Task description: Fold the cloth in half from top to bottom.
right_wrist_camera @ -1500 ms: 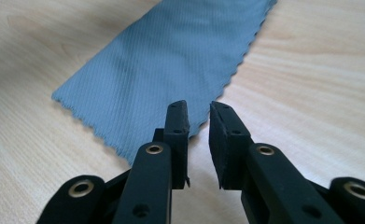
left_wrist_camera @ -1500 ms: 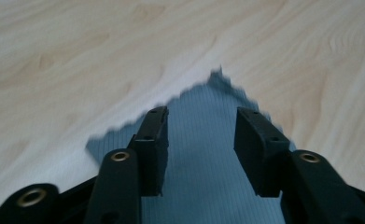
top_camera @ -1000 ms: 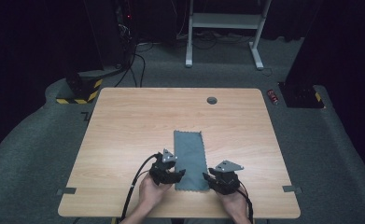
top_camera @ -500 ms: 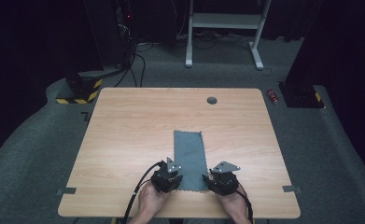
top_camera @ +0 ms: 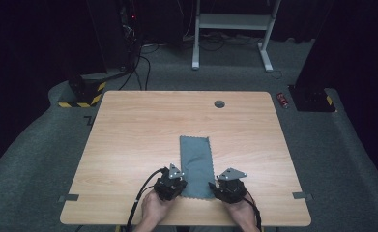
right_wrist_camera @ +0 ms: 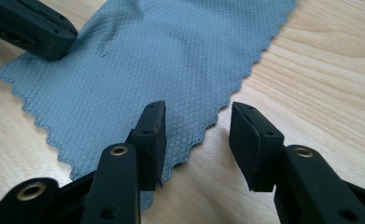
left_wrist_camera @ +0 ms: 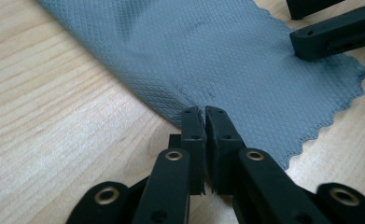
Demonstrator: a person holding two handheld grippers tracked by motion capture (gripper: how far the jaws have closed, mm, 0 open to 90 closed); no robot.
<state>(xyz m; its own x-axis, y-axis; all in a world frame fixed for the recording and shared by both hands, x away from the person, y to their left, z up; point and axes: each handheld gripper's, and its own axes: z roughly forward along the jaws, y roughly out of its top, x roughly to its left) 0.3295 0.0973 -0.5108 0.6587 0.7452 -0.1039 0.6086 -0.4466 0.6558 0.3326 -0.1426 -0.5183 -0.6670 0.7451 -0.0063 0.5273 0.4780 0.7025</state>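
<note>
Grey-blue diamond-textured cloth [top_camera: 196,164], pale woodgrain table [top_camera: 128,145]

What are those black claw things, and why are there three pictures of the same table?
They are hand-held two-jaw grippers: a person holds one in each hand. The high view looks down on the wooden table, where a blue-grey cloth lies flat. The other two pictures come from cameras riding on the grippers. The left gripper has just been closing; its jaws are shut at the cloth's near corner, apparently pinching its edge. The right gripper is open around the other near corner, one jaw over the cloth.
</note>
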